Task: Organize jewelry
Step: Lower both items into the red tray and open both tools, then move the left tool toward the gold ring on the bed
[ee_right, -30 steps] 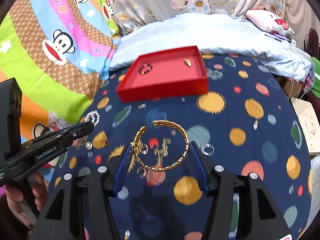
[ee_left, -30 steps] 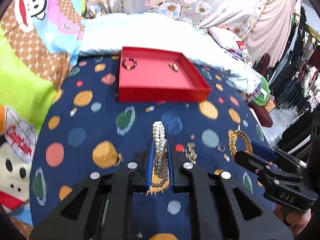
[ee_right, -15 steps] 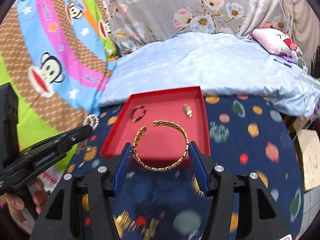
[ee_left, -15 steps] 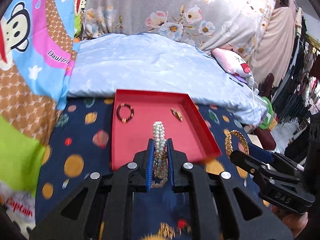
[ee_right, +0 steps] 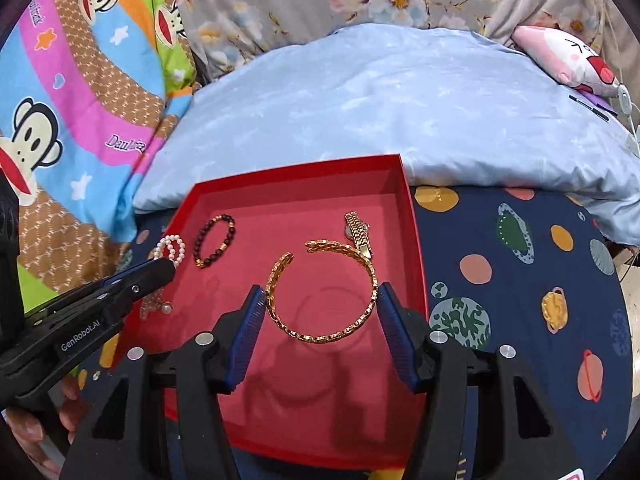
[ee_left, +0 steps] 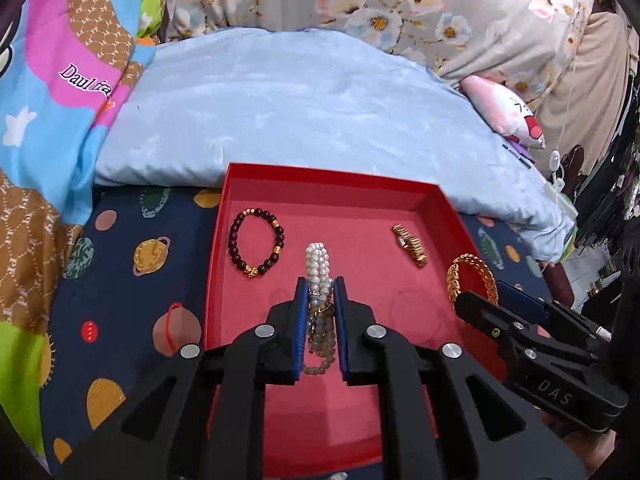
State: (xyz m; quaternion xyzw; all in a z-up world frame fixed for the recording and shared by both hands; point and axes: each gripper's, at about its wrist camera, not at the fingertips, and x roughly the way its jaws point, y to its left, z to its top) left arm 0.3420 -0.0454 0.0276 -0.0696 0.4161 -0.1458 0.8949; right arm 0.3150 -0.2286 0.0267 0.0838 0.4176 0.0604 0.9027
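Note:
A red tray point(ee_left: 328, 180) point(ee_right: 416, 240) lies on the dark planet-print cloth. In it are a dark bead bracelet point(ee_left: 256, 242) point(ee_right: 214, 240) and a gold watch point(ee_left: 408, 244) point(ee_right: 358, 232). My left gripper point(ee_left: 320, 292) is shut on a pearl bracelet point(ee_left: 318, 258) and holds it above the tray's middle; the pearl bracelet also shows in the right wrist view point(ee_right: 172, 246). My right gripper point(ee_right: 322, 300) is shut on a gold cuff bracelet point(ee_right: 324, 292) and holds it above the tray's right half; the cuff also shows in the left wrist view point(ee_left: 472, 276).
A pale blue pillow point(ee_left: 304, 108) lies just behind the tray. A bright cartoon-print quilt point(ee_right: 72, 92) rises on the left. A pink plush point(ee_left: 504, 116) sits at the back right. The cloth point(ee_right: 520, 280) extends to the right of the tray.
Both grippers have moved forward from the cloth to above the red tray, each still holding its bracelet. The tray now looks much nearer.

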